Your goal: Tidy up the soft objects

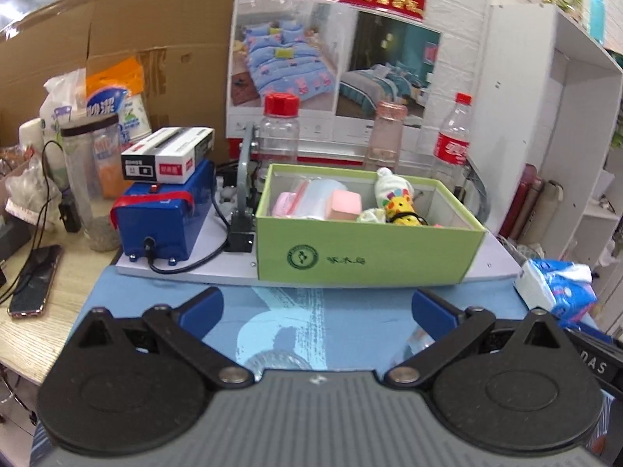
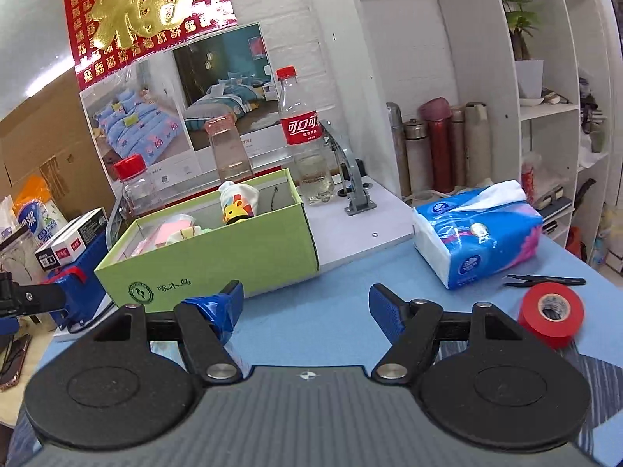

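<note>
A green cardboard box [image 1: 366, 257] stands on a white board at the far edge of the blue mat; it also shows in the right wrist view [image 2: 210, 260]. Inside lie a pink sponge block [image 1: 344, 203], a clear plastic bag [image 1: 317, 190], and a yellow plush toy with a white sock [image 1: 395, 194], also seen from the right [image 2: 237, 204]. My left gripper [image 1: 317, 305] is open and empty, low over the mat in front of the box. My right gripper [image 2: 305, 305] is open and empty, just right of the box's near corner.
A blue tissue pack [image 2: 479, 229] lies right of the box, with a red tape roll [image 2: 551, 313] and black tweezers [image 2: 545, 281] beside it. A blue power unit [image 1: 163, 218] stands left of the box. Bottles [image 2: 301, 132] stand behind. A phone [image 1: 35, 280] lies at left.
</note>
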Demonstrator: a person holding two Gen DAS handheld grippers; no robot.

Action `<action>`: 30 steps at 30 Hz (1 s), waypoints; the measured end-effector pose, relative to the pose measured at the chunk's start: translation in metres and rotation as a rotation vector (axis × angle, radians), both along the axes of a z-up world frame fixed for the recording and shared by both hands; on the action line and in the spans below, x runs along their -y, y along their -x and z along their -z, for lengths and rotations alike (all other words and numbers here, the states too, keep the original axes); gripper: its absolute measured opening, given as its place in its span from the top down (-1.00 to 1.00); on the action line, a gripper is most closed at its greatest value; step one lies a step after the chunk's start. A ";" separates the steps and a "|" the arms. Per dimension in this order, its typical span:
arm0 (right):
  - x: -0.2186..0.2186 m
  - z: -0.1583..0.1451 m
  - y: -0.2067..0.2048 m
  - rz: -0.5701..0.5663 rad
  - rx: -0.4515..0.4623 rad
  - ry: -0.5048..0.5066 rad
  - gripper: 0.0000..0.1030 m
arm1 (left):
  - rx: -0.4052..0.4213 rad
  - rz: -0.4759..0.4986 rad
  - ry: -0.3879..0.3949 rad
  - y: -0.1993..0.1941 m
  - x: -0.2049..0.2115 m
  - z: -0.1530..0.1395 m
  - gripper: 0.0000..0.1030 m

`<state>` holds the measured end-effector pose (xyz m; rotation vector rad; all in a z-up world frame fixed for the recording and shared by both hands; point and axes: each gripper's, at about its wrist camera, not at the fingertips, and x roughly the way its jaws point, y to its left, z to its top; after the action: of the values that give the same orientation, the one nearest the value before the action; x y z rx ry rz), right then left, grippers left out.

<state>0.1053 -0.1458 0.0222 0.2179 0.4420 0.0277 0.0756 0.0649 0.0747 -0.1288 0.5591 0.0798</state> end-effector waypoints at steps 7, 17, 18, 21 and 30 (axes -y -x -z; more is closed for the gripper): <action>0.006 0.005 0.021 0.048 0.004 0.031 -0.12 | 0.004 0.027 -0.033 0.026 0.019 0.011 -0.99; 0.007 0.022 0.046 0.009 -0.052 0.024 -0.12 | 0.022 0.026 -0.108 0.062 0.035 0.036 -0.99; 0.007 0.025 0.047 0.001 -0.071 0.029 -0.12 | 0.015 0.031 -0.111 0.064 0.037 0.039 -0.99; 0.004 0.033 0.046 -0.020 -0.136 0.052 -0.12 | -0.002 0.050 -0.116 0.067 0.041 0.048 -0.99; -0.006 0.041 0.054 -0.018 -0.173 0.136 -0.12 | -0.047 0.122 -0.108 0.067 0.055 0.064 -0.99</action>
<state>0.0515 -0.1400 -0.0190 0.0823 0.6156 -0.0038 0.0084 0.0098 0.0105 0.0121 0.6067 -0.0057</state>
